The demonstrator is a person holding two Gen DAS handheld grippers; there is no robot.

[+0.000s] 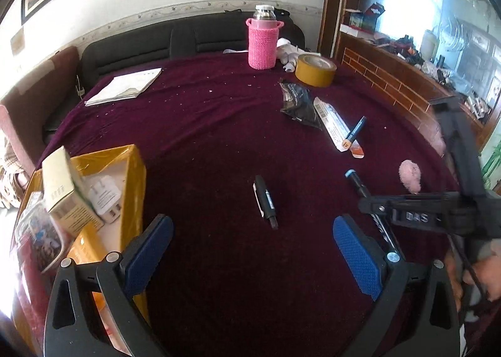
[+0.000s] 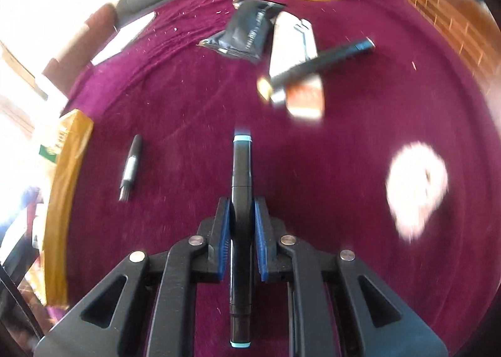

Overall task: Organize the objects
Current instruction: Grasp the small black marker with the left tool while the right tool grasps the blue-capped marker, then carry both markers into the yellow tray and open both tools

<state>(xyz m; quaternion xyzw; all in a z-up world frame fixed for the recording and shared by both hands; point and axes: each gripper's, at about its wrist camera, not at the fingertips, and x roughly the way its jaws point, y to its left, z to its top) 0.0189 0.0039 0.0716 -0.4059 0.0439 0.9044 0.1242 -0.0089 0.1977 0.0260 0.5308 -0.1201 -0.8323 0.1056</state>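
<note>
My right gripper is shut on a black marker with pale blue end caps, gripped near its middle and pointing forward above the maroon tablecloth. In the left wrist view the same right gripper comes in from the right with the marker sticking out of it. My left gripper stands open over the cloth, with nothing between its blue pads. Just ahead of it lies a small black brush pen. At the left sits a yellow box holding a white charger and a cardboard carton.
A second dark marker lies across a long white packet beside a black pouch. Behind them stand a tape roll and a bottle in a pink knitted sleeve. A pink fluffy item lies right, papers far left.
</note>
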